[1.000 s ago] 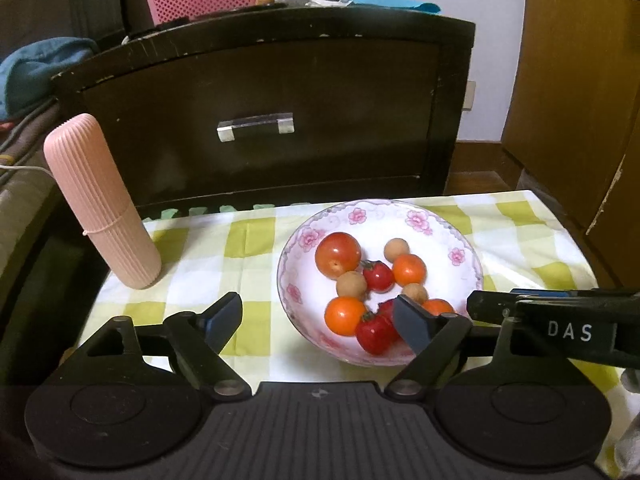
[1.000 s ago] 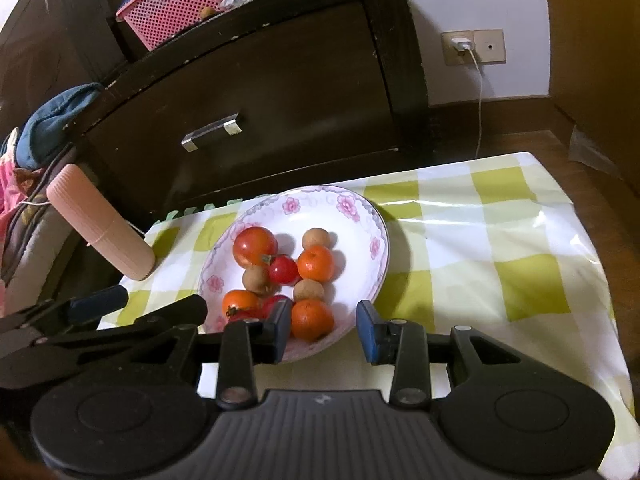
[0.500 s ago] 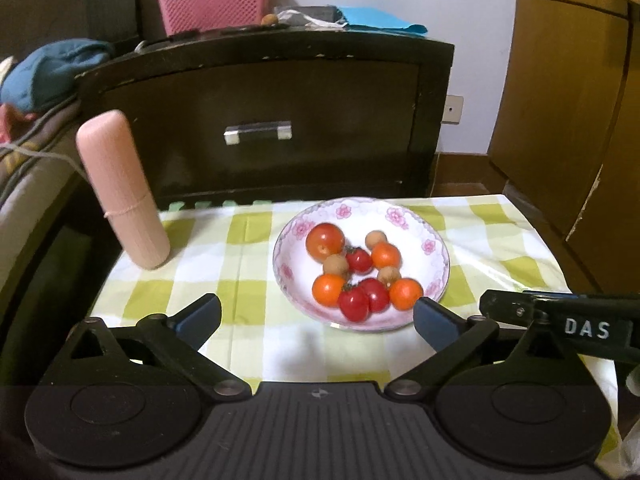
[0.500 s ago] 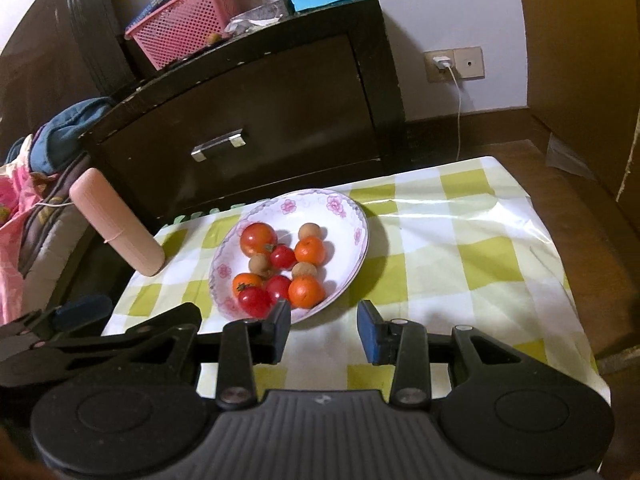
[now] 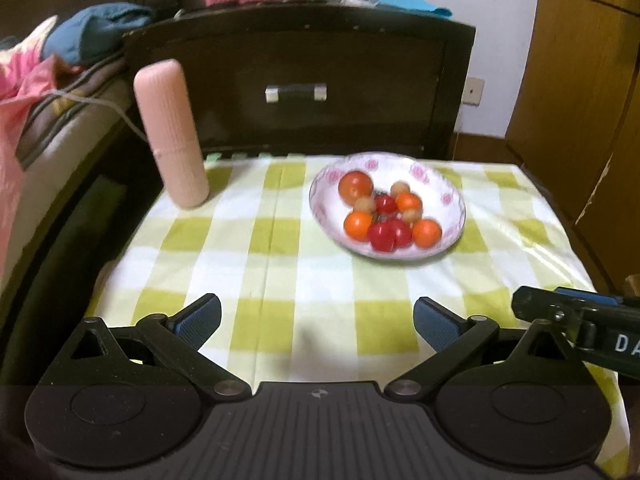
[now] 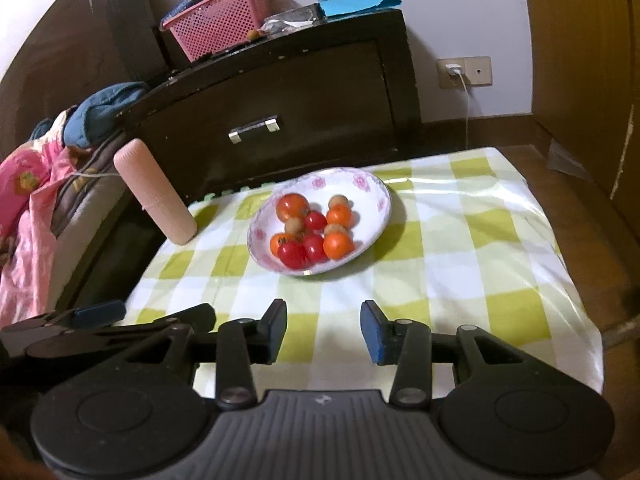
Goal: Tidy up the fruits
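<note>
Currently we hold both grippers low over the near edge of the checked tablecloth [image 5: 320, 280], well back from the floral bowl [image 5: 448, 200]. Left gripper [image 5: 318, 322]: jaws spread fully wide, nothing between them, only cloth below. Right gripper [image 6: 324, 330]: jaws opening, a narrow gap so far, nothing between them either. The bowl sits toward the far side of the table, in front of the dark drawer cabinet [image 6: 304, 92]. It holds all the fruit: one big tomato [image 6: 293, 207], red cherry tomatoes [image 6: 292, 255], small oranges [image 6: 338, 245] and pale brown round fruits [image 6: 295, 225], bunched together. A pink ribbed cylinder [image 5: 170, 136] stands tilted at the far left corner, apart from the bowl.
</note>
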{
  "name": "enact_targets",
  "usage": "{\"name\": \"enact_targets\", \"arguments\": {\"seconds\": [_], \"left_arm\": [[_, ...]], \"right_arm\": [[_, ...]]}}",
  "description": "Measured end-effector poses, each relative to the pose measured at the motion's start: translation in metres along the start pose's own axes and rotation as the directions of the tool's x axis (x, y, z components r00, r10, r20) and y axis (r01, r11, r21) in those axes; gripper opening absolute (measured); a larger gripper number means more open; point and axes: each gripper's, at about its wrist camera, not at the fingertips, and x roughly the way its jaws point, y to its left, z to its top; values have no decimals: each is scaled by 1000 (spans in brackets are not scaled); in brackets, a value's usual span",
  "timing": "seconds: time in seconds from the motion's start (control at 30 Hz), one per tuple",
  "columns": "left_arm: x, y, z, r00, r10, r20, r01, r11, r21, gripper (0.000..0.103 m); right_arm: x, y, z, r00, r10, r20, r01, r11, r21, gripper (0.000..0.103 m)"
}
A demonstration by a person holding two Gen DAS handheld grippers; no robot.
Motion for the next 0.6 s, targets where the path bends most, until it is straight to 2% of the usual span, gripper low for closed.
{"name": "enact_targets", "arguments": {"seconds": [0.6], "left_arm": [[-36,-2,-32,999,-18,-29,19,999,36,103]], "right_arm": [[-29,8,-37,999,18,-29,-18,1000,5,42]]}}
